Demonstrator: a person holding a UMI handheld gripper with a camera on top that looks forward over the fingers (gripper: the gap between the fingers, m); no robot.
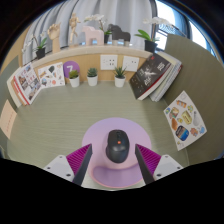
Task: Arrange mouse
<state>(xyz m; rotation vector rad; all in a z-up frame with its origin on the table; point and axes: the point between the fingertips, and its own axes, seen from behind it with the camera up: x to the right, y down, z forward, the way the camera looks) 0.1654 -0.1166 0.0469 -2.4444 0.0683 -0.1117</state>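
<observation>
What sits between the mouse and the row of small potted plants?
Gripper view: only bare greenish tabletop between the mouse on its round pink mat and the potted plants.

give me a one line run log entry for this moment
gripper: open | mouse: black, between the fingers, resting on round pink mat | contact: none visible | beyond: three small potted plants, books

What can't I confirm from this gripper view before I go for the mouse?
- Mouse on the round pink mat, between the open gripper fingers: contact cannot be judged; its near end and underside are hidden.
- Mat's near edge: hidden behind the fingers.
- Booklets and leaflet: print too small to read.
- Three small potted plants: details too small.
- Shelf items beyond: too small to identify.
</observation>
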